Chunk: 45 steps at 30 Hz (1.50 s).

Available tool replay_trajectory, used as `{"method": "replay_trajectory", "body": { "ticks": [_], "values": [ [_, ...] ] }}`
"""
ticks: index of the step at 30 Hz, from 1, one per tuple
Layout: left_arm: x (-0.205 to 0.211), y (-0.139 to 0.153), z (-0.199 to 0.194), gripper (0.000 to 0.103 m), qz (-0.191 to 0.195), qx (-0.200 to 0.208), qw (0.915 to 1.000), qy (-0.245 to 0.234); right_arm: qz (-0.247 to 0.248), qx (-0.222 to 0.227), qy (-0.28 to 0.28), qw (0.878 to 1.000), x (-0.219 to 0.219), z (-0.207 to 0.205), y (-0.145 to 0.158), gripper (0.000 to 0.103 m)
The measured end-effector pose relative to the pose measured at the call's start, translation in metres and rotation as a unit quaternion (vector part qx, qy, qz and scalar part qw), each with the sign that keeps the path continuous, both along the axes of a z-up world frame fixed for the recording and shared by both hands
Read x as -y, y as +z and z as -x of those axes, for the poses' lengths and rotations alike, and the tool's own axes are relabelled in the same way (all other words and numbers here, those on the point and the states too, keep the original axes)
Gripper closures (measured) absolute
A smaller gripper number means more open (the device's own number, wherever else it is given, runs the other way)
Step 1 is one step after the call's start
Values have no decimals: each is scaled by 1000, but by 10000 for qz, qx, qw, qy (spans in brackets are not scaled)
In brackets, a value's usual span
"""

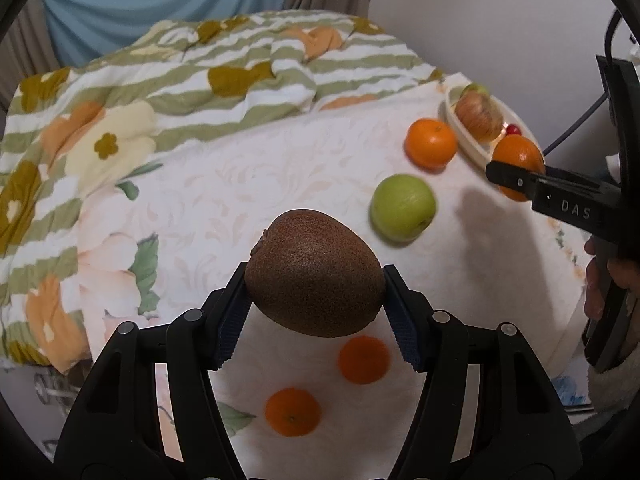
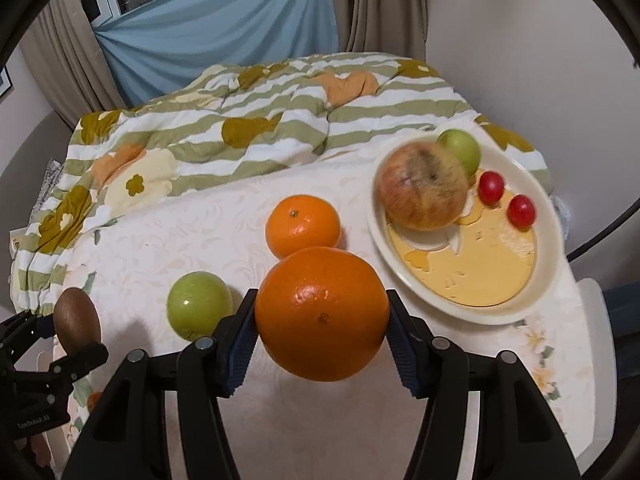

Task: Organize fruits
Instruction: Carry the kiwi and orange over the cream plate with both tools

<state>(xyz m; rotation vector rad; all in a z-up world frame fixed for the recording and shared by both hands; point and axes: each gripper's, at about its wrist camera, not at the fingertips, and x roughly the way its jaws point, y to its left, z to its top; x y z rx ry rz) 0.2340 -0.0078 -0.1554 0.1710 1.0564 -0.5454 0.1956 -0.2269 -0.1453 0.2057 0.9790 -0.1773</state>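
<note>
My left gripper (image 1: pixel 315 278) is shut on a brown kiwi (image 1: pixel 312 268), held above the white floral tablecloth (image 1: pixel 240 184). My right gripper (image 2: pixel 320 302) is shut on a large orange (image 2: pixel 322 316), also lifted off the cloth. In the right wrist view the kiwi (image 2: pixel 76 316) shows at the far left. On the cloth lie a green apple (image 2: pixel 198 304) and an orange (image 2: pixel 302 224). Two small oranges (image 1: pixel 364 360) (image 1: pixel 292 411) lie below the kiwi. A cream plate (image 2: pixel 548 248) at the right holds a red apple (image 2: pixel 422 186), a green apple (image 2: pixel 460 150) and two cherry tomatoes (image 2: pixel 491 187).
A striped flowered quilt (image 2: pixel 248 120) is bunched along the far side of the cloth. Behind it hang a blue cloth (image 2: pixel 224 28) and beige curtains (image 2: pixel 380 4). A white wall (image 2: pixel 520 40) rises on the right. A hand (image 1: pixel 608 276) grips the right tool's handle.
</note>
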Motion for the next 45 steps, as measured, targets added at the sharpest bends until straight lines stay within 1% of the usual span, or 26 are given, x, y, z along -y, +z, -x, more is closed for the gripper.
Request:
{"method": "replay_trajectory", "body": {
  "ticks": [5, 10, 14, 17, 24, 29, 38, 42, 45],
  "values": [
    [15, 28, 10, 32, 69, 280, 9996, -34, -24, 153, 40, 9999, 10, 14, 23, 48],
    [38, 57, 17, 32, 175, 491, 9986, 69, -34, 305, 127, 9994, 29, 26, 44, 48],
    [67, 72, 23, 32, 171, 625, 9977, 187, -41, 375, 310, 9988, 52, 33, 57, 47],
    [93, 75, 29, 32, 195, 657, 9973, 267, -64, 419, 465, 9980, 73, 37, 64, 47],
    [155, 72, 36, 32, 355, 576, 9967, 448, -31, 466, 690, 9965, 128, 41, 69, 48],
    [200, 63, 37, 32, 418, 530, 9965, 496, -39, 478, 815, 9955, 164, 41, 67, 47],
    [272, 37, 35, 32, 458, 336, 9971, 504, -46, 490, 1006, 9937, 214, 37, 60, 48],
    [293, 22, 32, 32, 407, 204, 9980, 430, -44, 457, 971, 9942, 229, 36, 55, 48],
    [304, 8, 28, 32, 347, 31, 9985, 429, -50, 404, 926, 9949, 239, 37, 51, 48]
  ]
}}
